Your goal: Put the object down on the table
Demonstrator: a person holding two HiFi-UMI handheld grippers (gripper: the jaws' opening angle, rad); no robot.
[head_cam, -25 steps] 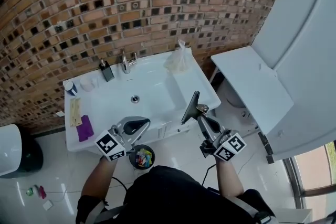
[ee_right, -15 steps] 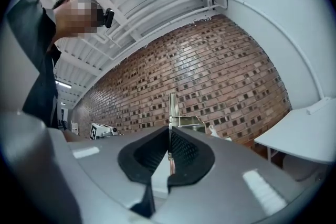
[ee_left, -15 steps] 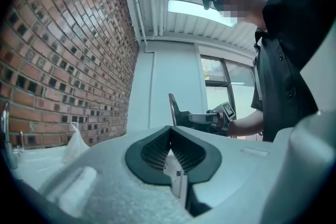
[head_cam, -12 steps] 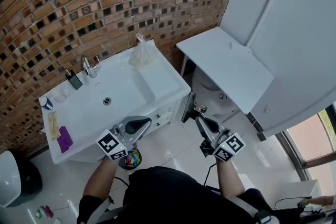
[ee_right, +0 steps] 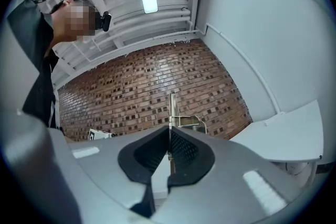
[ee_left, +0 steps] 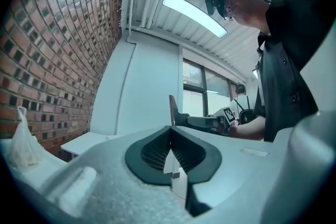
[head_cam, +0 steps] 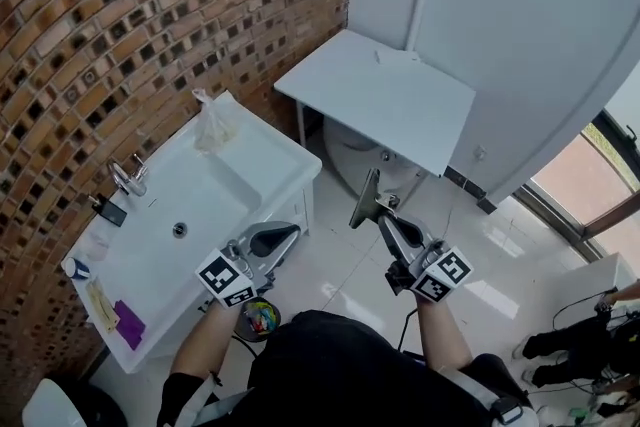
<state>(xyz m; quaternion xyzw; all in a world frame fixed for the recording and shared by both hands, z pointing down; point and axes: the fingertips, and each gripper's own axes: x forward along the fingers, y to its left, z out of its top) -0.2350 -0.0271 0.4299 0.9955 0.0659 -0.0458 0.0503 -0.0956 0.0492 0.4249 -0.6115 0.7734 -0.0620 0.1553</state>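
My right gripper (head_cam: 384, 219) is shut on the metal handle of a squeegee (head_cam: 364, 200), whose dark blade stands upright above the floor. In the right gripper view the squeegee (ee_right: 171, 108) rises thin and edge-on straight from the closed jaws. A white fold-out table (head_cam: 380, 95) lies ahead of it, beyond the blade. My left gripper (head_cam: 287, 235) is shut with nothing in it and hangs beside the sink cabinet. From the left gripper view the right gripper (ee_left: 210, 123) and the squeegee blade (ee_left: 171, 109) show at mid-frame.
A white sink unit (head_cam: 250, 160) stands at the left against the brick wall, with a tap (head_cam: 130, 177), a plastic bag (head_cam: 212, 123) and small items on it. A bin (head_cam: 258, 320) sits below. White panels (head_cam: 520, 25) rise behind the table.
The head view has swung right: the sink slid to the left and the white table came to the middle. Both grippers keep their places in the frame, squeegee still held.
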